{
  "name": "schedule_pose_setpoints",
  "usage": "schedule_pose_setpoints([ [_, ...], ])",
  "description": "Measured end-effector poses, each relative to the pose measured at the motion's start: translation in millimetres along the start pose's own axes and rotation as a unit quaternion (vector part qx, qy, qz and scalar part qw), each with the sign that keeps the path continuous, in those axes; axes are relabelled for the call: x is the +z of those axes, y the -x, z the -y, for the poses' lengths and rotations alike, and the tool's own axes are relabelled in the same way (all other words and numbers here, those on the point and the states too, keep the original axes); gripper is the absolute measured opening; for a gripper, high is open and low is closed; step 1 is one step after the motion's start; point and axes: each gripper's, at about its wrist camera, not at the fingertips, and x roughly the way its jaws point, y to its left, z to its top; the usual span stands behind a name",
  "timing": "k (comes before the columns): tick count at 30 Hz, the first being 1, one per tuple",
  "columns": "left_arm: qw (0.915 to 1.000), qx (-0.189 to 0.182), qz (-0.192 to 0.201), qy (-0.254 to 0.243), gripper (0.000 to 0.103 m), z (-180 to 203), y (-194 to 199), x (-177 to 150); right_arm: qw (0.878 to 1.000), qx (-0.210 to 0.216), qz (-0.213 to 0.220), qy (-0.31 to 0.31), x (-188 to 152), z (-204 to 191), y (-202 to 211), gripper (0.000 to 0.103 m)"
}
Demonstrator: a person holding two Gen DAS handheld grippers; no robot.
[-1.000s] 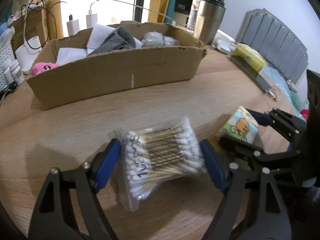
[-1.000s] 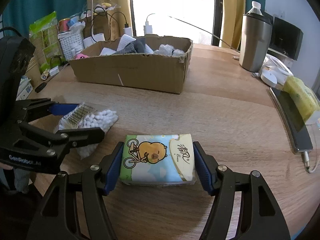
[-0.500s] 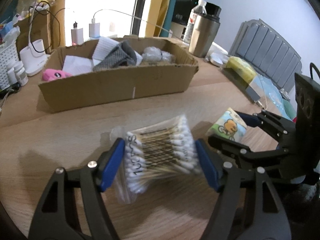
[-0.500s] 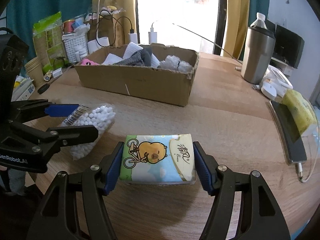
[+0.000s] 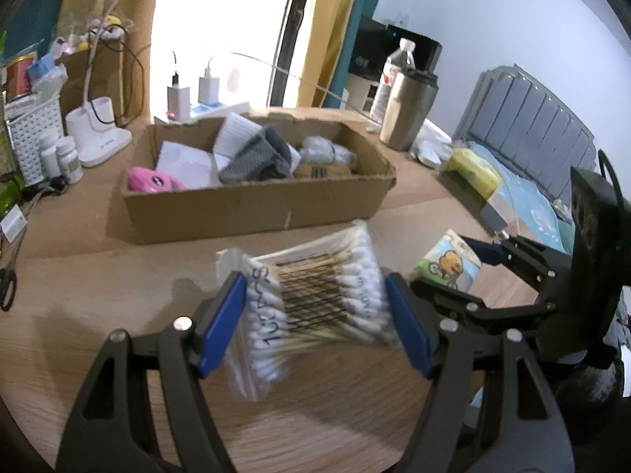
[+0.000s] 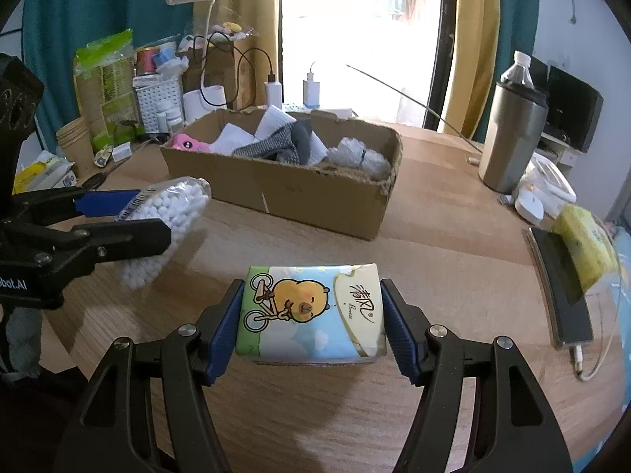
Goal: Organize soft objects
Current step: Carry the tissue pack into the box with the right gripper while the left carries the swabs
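My left gripper point(image 5: 313, 289) is shut on a clear bag of cotton swabs point(image 5: 315, 315), held above the wooden table; the bag's loose end hangs down on the left. In the right wrist view the left gripper point(image 6: 138, 215) and the swab bag point(image 6: 173, 205) show at the left. My right gripper point(image 6: 310, 295) is shut on a tissue pack point(image 6: 311, 315) with a cartoon bear on a bicycle, just above the table. The tissue pack point(image 5: 447, 266) also appears at the right of the left wrist view. Behind both stands an open cardboard box point(image 6: 299, 193) holding cloths, socks and a pink toy.
A steel tumbler point(image 6: 512, 138) and a water bottle stand at the back right. A phone point(image 6: 560, 287) with a yellow pack point(image 6: 583, 244) on it lies at the right edge. Scissors point(image 5: 8, 287), a white basket, small bottles and a lamp crowd the left.
Both grippers have risen with their loads. The swab bag left the table and came closer to the box. The tissue pack stays gripped as before.
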Motion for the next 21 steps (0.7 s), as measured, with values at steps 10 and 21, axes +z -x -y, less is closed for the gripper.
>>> schedule_pose_setpoints([
  [10,0.9995,0.01,0.029,0.005,0.073,-10.7,23.3,14.8,1.0,0.006,0.023,0.016,24.0,-8.9,6.0,0.069],
  [21,0.9986,0.016,0.049,0.007,0.073,-19.6,35.4,35.6,0.999,0.008,0.036,0.03,47.3,-14.0,6.9,0.069],
])
